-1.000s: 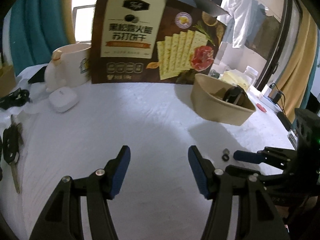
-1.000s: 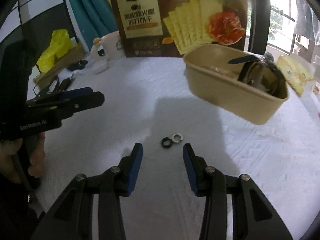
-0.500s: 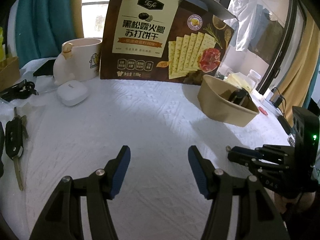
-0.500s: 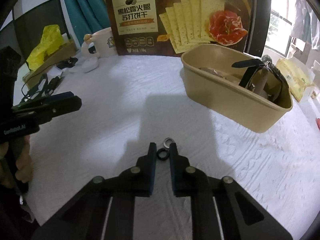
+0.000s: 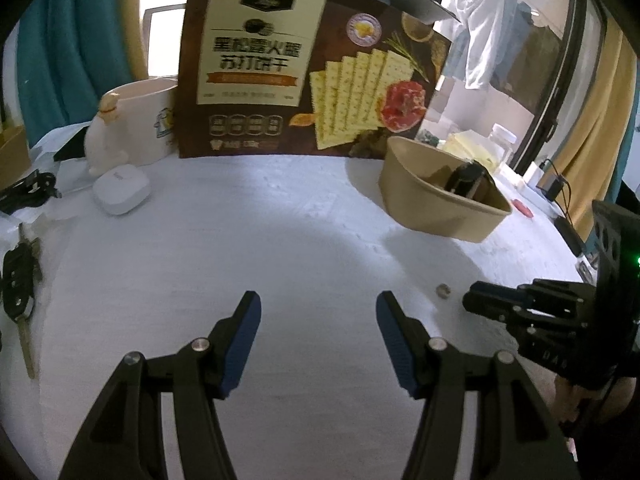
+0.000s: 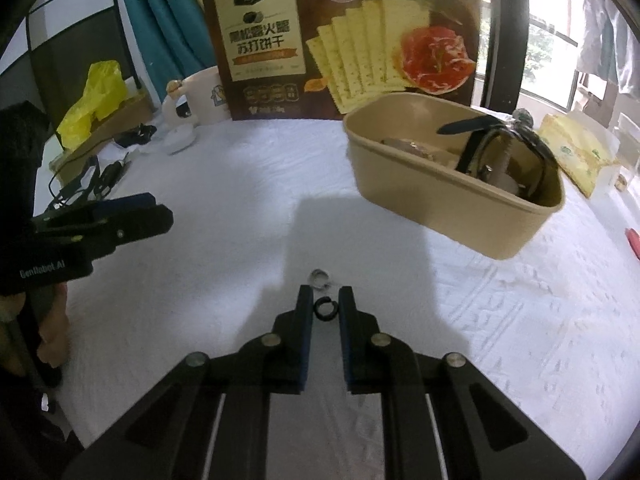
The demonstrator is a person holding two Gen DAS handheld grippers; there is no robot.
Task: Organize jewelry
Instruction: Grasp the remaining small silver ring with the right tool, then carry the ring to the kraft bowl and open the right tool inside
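A small black ring (image 6: 325,309) sits between the pads of my right gripper (image 6: 325,307), which is shut on it just above the white cloth. Right in front of it a silver ring (image 6: 319,279) lies on the cloth; the left wrist view shows this silver ring (image 5: 443,290) just left of the right gripper (image 5: 474,303). A tan paper tub (image 6: 404,184) at the right holds a black-strapped watch (image 6: 500,148) and other pieces. My left gripper (image 5: 318,320) stands open over bare cloth, holding nothing, and the right wrist view has it (image 6: 160,212) at the left.
A tall cracker box (image 5: 304,80) stands at the back, with a white mug (image 5: 148,120) and a white case (image 5: 120,196) to its left. A car key (image 5: 18,280) and cables lie at the left edge. A yellow bag (image 6: 96,96) sits far left.
The right gripper's jaws closed from apart onto the black ring and lifted it a little off the cloth, away from the silver ring. The left gripper stayed open and still.
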